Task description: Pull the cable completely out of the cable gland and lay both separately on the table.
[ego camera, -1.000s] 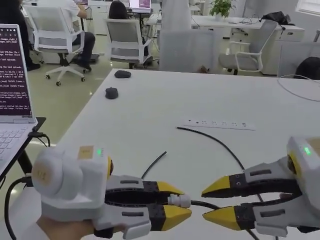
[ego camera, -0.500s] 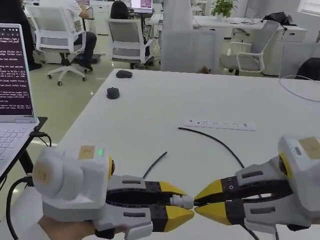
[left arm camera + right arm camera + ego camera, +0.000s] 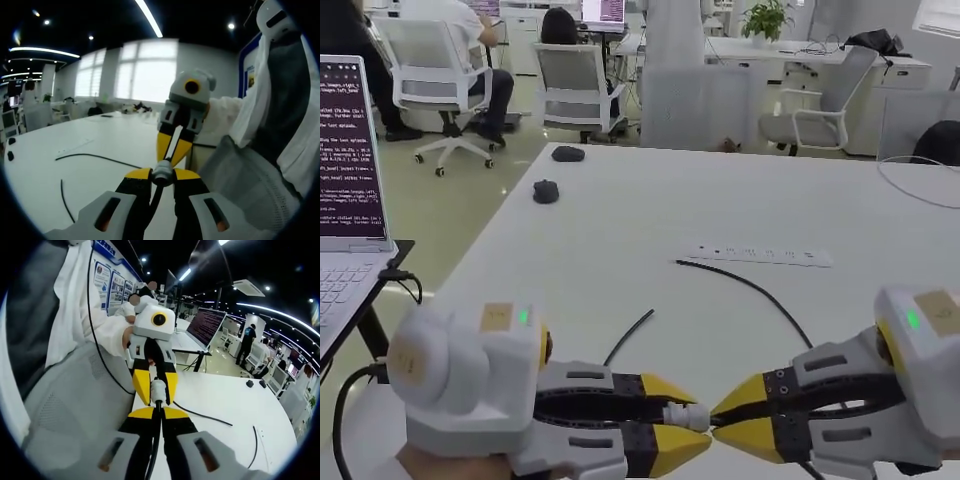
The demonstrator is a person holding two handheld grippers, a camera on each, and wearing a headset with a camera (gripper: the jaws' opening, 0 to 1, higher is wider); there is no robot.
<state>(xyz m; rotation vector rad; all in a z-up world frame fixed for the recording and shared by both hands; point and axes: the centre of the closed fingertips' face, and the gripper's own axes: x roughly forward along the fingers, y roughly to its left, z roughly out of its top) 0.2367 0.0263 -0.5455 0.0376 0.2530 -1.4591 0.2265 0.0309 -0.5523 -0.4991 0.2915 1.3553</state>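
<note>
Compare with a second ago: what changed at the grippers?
The right gripper moved in toward the cable gland and closed on the cable right beside it; it was open before. The left gripper stays shut on the cable gland.

Yellow, black and white on a white top.
Your left gripper [image 3: 698, 418] and right gripper [image 3: 716, 421] are white, with black jaws tipped yellow and a green light on each. The gland [image 3: 682, 414] is pale grey, the cable [image 3: 750, 288] black, the table [image 3: 620, 230] white.
</note>
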